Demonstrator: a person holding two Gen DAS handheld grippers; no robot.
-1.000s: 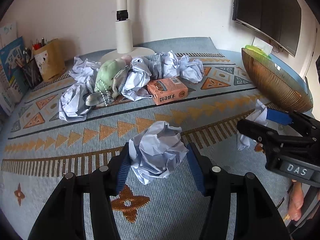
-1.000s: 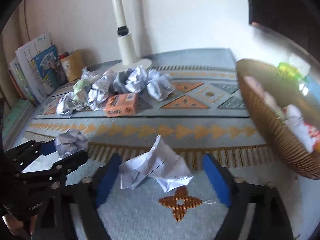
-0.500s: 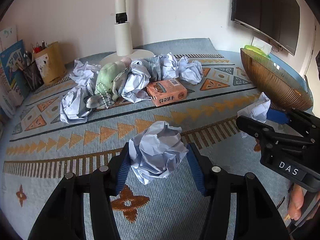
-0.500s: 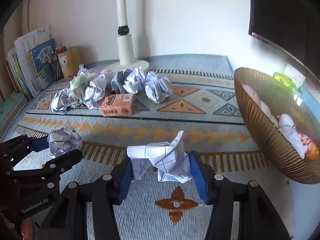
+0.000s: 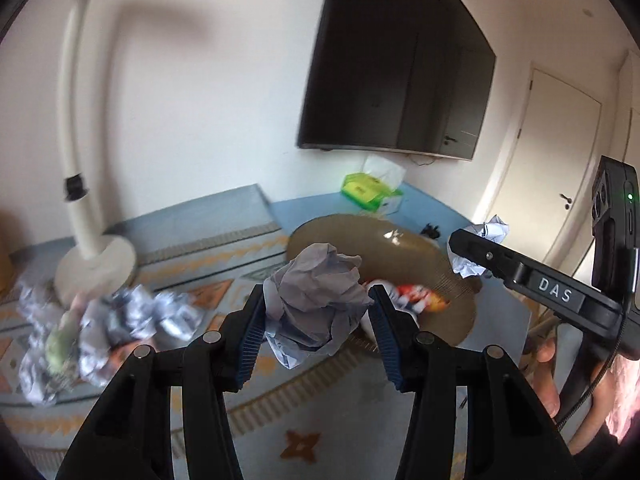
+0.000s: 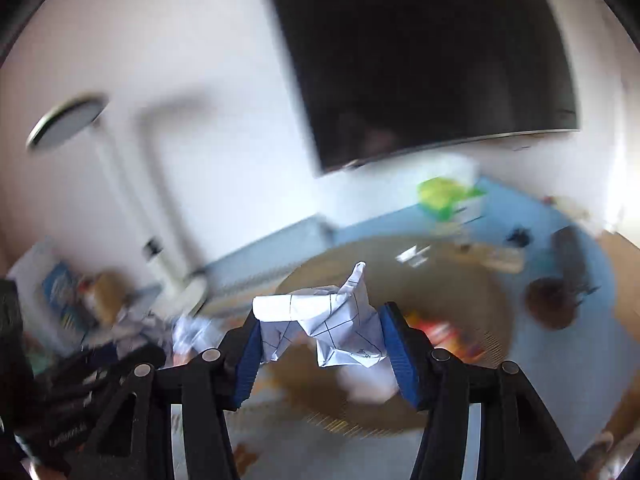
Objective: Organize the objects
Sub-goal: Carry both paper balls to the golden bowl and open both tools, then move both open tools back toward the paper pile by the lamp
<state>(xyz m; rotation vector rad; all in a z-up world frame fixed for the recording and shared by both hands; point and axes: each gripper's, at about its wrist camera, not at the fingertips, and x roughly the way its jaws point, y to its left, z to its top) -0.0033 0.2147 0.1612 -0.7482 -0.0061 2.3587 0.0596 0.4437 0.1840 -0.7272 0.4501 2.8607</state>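
Observation:
My left gripper point(image 5: 318, 322) is shut on a crumpled paper ball point(image 5: 316, 300) and holds it in the air just left of the brown ribbed bowl point(image 5: 404, 252). My right gripper point(image 6: 320, 332) is shut on a folded, crumpled gridded paper point(image 6: 324, 326) and holds it over the same bowl point(image 6: 472, 276). The right gripper also shows in the left wrist view point(image 5: 476, 252) at the bowl's right side, with its paper point(image 5: 486, 240). The bowl holds a red-orange packet point(image 5: 416, 296) and white items. More paper balls point(image 5: 132, 316) and a green plush point(image 5: 60, 348) lie on the patterned cloth at left.
A white lamp base point(image 5: 96, 264) stands at the back left. A green tissue box point(image 5: 370, 192) sits behind the bowl, below a wall-mounted dark screen point(image 5: 396, 80). Books and a pen holder point(image 6: 80, 296) are blurred at far left. A dark round object point(image 6: 550, 304) lies right of the bowl.
Both grippers have lifted off the cloth and swung right toward the bowl, each still holding its paper. The views now tilt upward and are motion-blurred.

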